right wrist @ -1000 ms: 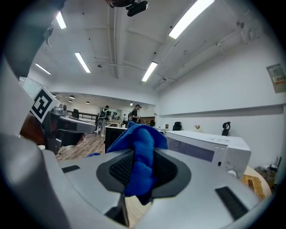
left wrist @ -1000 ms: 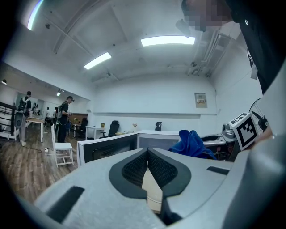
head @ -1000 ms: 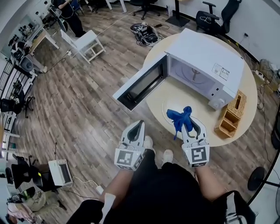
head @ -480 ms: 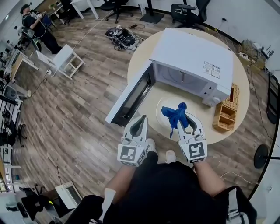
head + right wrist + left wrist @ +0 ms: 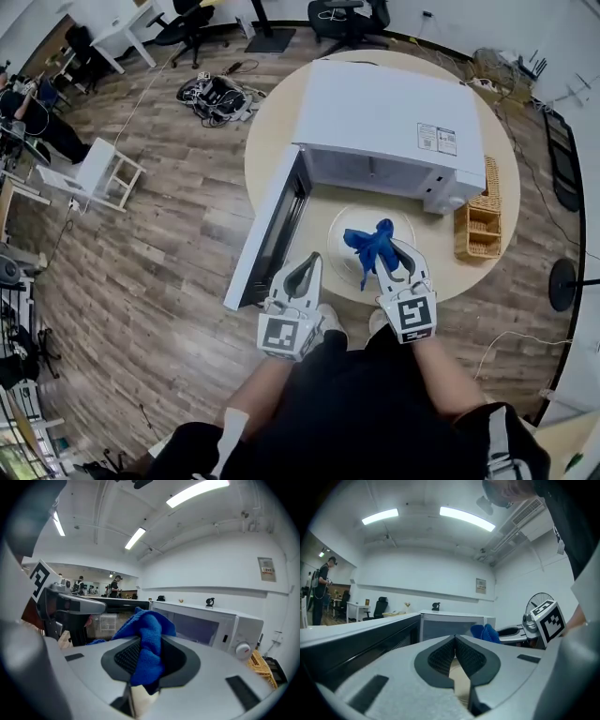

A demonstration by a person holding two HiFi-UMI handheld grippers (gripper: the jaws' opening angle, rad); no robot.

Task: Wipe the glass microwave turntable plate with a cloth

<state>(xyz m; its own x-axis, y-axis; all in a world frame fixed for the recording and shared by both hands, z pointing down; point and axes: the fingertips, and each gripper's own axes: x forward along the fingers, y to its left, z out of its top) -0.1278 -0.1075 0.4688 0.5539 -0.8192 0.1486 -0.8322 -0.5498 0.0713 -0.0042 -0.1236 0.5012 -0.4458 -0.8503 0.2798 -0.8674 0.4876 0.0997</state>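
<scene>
The glass turntable plate [image 5: 405, 226] lies flat on the round table, just in front of the white microwave [image 5: 384, 117]. A blue cloth [image 5: 370, 246] hangs over the plate, pinched in my right gripper [image 5: 385, 256], which is shut on it [image 5: 146, 645]. In the right gripper view the cloth bunches up out of the jaws. My left gripper [image 5: 310, 264] hovers at the table's near edge beside the open microwave door [image 5: 270, 234]. Its jaws are pressed together with nothing between them [image 5: 454, 640]. From the left gripper view the cloth [image 5: 484, 631] shows off to the right.
A wicker basket [image 5: 478, 220] stands on the table right of the microwave. The round table [image 5: 272, 122] ends just before my legs. On the wooden floor lie a cable heap [image 5: 216, 94] and a white stool [image 5: 94, 173]; office chairs stand at the back.
The view has shifted so the table and microwave sit closer and more central. Both grippers keep their pose near my body, and the right one still holds the cloth over the plate.
</scene>
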